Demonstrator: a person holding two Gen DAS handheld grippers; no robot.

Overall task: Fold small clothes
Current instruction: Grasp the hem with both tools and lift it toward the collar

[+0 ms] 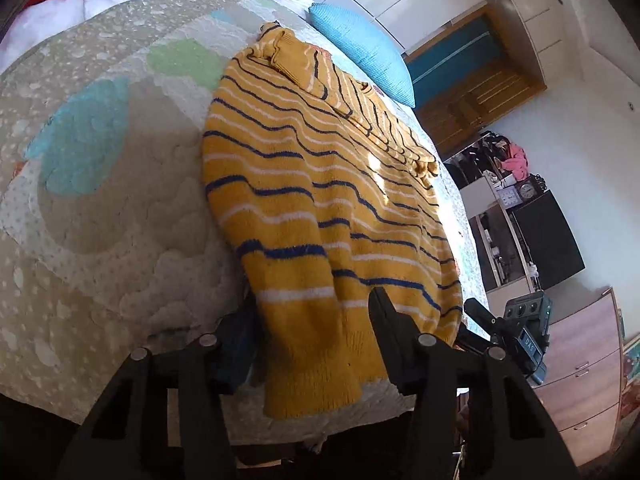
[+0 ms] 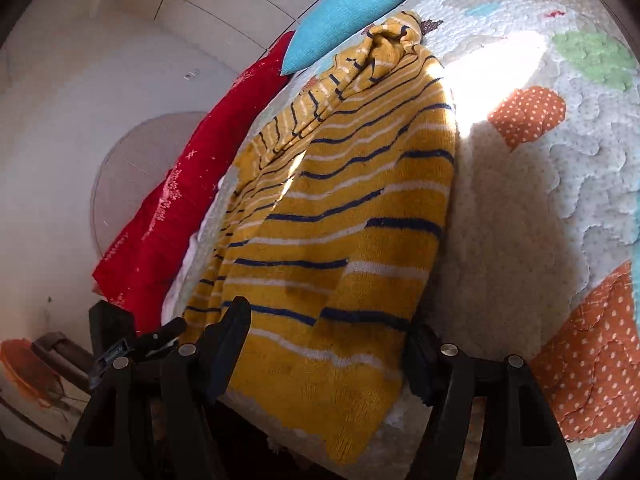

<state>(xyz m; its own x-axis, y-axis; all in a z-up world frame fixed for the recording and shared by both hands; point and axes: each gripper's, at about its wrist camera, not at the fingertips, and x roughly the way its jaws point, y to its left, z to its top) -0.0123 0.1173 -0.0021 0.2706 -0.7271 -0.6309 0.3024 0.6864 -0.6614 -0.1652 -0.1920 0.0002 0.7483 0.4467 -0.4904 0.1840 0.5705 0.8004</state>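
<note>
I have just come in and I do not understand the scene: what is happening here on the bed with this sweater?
A person holds two grippers over a mustard-yellow knitted sweater with navy and white stripes, which lies on a patchwork quilt on a bed. Its sleeves seem folded in over the body. Both the left gripper and the right gripper are open, with fingers on either side of the hem at the bed's edge. Nothing is gripped yet. A turquoise cushion lies beyond the collar.

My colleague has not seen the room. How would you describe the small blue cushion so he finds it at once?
Start at the quilted bedspread; the yellow striped sweater lies on it. Past its far end sits the cushion, plain turquoise knit, unlike the red blanket.
</note>
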